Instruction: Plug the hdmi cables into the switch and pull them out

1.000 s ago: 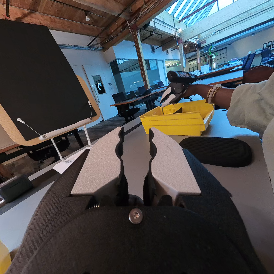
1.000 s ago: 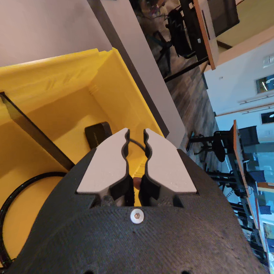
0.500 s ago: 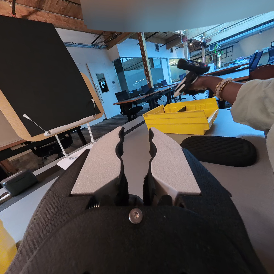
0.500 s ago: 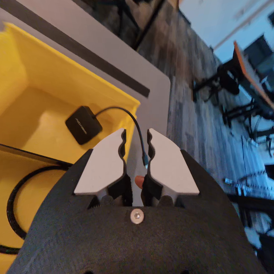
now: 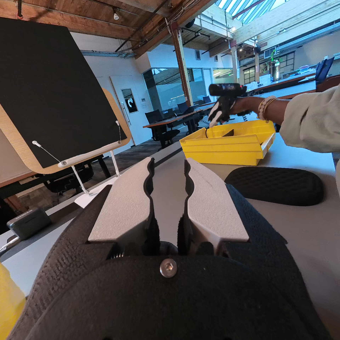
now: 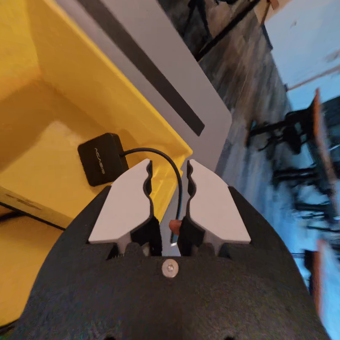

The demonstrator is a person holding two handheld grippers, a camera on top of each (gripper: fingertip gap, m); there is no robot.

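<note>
Left tool [image 5: 168, 166]: fingers spread with a clear gap and nothing between them; it rests low over the grey table [image 5: 303, 239], well apart from the bin.

Black wrist rest [image 5: 276, 185]: lies on the table between the left tool and the yellow bin [image 5: 220, 150]; it is no obstacle to either tool as they now stand.

Yellow bin: sits toward the far table edge. A dark divider splits it, and the switch [image 6: 102, 159], a small black square box, lies flat on the floor of the compartment nearest the table corner.

Switch lead [image 6: 173, 171]: a thin black cable arcs up from the switch's side, over the bin rim and into the gap of the right tool.

Right tool [image 6: 168, 163]: held above the bin's corner. The lead runs between its fingers against the right-hand one, but a visible gap remains, so I cannot tell whether it is truly pinched.

HDMI cable [image 6: 7, 217]: only a thick black loop shows in the neighbouring compartment; its plugs are out of sight.

Step in hand, as I judge it: fetching the switch out of the bin by its lead.

Doing it well: grip firmly near the switch body, lift slowly over the rim so the box does not swing or snag, and set it flat with ports facing the left tool.
</note>
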